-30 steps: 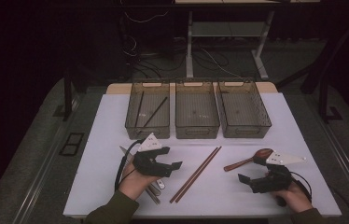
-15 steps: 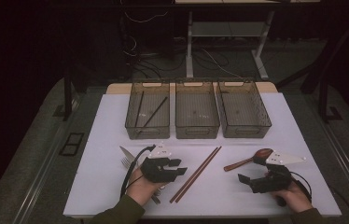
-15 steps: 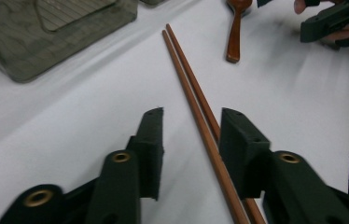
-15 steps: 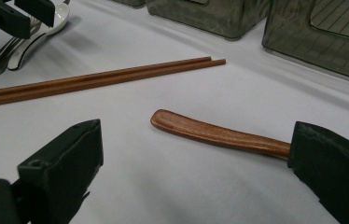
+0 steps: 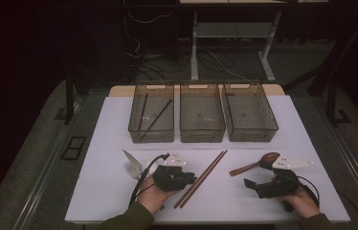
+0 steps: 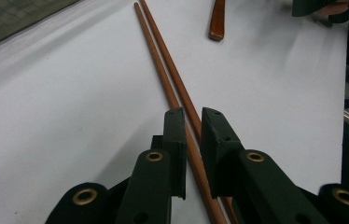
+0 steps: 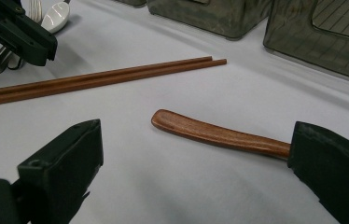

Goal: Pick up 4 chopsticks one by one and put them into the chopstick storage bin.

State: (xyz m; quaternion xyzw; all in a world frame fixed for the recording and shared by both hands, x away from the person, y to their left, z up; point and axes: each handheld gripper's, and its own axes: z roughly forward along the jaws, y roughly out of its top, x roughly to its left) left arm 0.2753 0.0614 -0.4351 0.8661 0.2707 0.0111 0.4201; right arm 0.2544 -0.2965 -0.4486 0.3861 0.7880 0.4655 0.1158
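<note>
Left tool (image 6: 192,122) just closing around one wooden chopstick (image 6: 165,84), right tool (image 7: 196,168) open wide beside wooden spoon (image 7: 219,134)

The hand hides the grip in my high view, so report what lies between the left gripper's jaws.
Observer: In the left gripper view, the left gripper has just been closing, with one chopstick between its jaws. Whether the pads press on it, I cannot tell.
Operator: Say where the other one runs.
Observer: The second chopstick passes under the jaw at that view's right, outside the gap.
Operator: Now check the right gripper.
Observer: In the right gripper view, the right gripper stands wide open. The wooden spoon's handle lies between its jaws, its free end well clear of the jaw at that view's left.
</note>
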